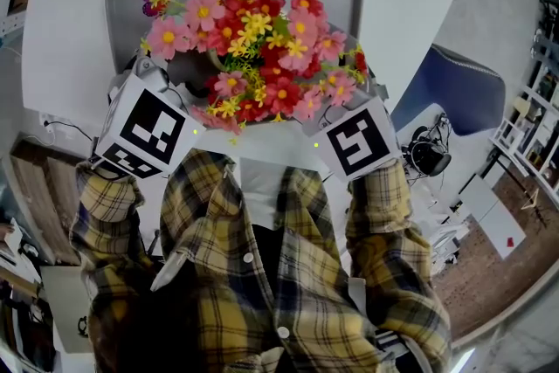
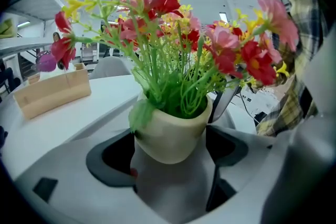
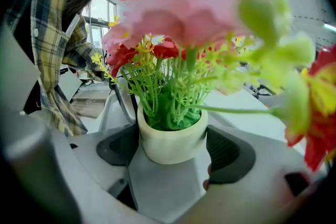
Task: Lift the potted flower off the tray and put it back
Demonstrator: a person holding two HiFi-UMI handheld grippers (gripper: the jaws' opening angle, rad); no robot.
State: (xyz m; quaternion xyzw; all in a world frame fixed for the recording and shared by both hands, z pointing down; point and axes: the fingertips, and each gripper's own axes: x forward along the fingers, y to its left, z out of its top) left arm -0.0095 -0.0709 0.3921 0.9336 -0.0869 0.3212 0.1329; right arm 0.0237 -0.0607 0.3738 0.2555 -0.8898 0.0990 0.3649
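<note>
The potted flower is a bunch of pink, red and yellow blooms in a small cream pot. It stands upright on the grey tray. My left gripper reaches in from the left, and the pot sits between its widely spread jaws, which do not press on it. From the right comes my right gripper, with the same pot close between its dark pads. Whether those pads press on the pot I cannot tell. In the head view the blooms hide both sets of fingertips.
The tray lies on a white round table. A light wooden box stands on the table beyond the tray. A blue chair is off to the right of the table. The person's plaid sleeves fill the near side.
</note>
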